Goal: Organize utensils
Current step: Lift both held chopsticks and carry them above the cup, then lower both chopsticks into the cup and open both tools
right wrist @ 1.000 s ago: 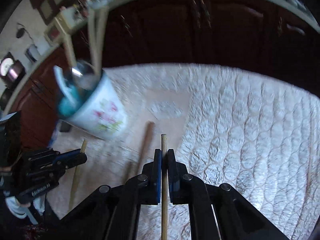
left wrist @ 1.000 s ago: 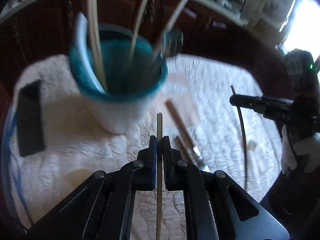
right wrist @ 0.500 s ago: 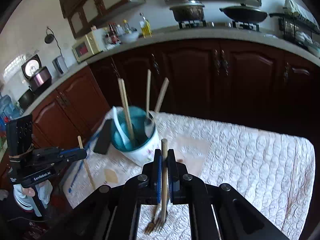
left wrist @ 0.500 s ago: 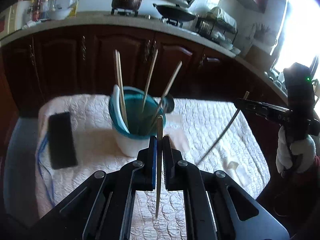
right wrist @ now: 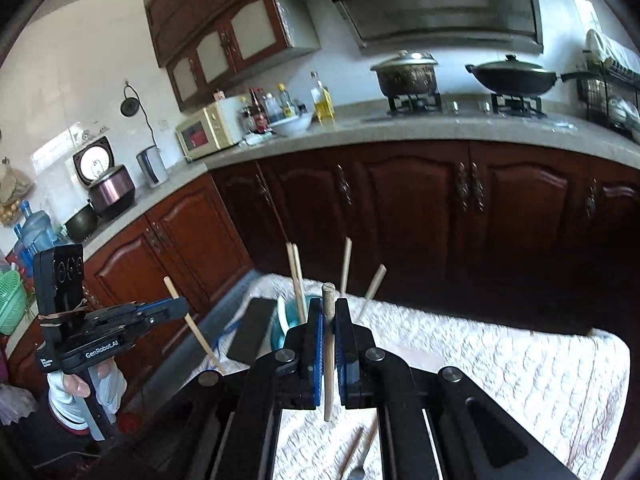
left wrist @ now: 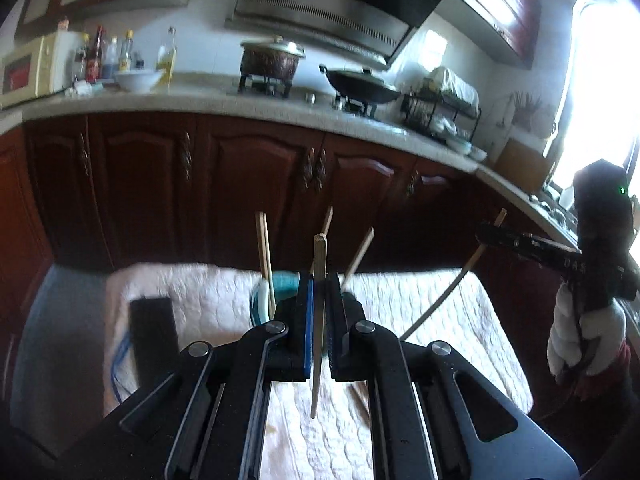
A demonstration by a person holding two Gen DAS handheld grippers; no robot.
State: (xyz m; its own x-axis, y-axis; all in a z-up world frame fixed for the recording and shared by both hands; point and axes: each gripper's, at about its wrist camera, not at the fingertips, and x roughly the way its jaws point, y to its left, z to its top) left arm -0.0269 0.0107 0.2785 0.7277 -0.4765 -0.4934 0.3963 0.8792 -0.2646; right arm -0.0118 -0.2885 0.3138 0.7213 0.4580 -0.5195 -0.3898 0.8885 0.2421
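My left gripper point(left wrist: 319, 280) is shut on a thin wooden chopstick point(left wrist: 316, 376), held clear above the white quilted cloth point(left wrist: 432, 320). My right gripper point(right wrist: 329, 306) is shut on another wooden chopstick point(right wrist: 328, 384), also in the air. Behind both sets of fingers stands a white cup with a teal inside point(right wrist: 282, 322), partly hidden, with several chopsticks point(right wrist: 296, 280) and a white spoon sticking out of it. Each view shows the other gripper off to the side, the left gripper point(right wrist: 178, 304) and the right gripper point(left wrist: 486, 236), each with its stick slanting down.
A black flat device point(left wrist: 154, 332) with a blue cable lies on the cloth left of the cup. Wooden-handled utensils point(right wrist: 356, 454) lie on the cloth below the right gripper. Dark wooden cabinets point(right wrist: 420, 208) and a counter with pots stand behind the table.
Both grippers have risen with their chopsticks lifted off the cloth and tilted upward. The cup has dropped low in both views and the kitchen counter has come into sight.
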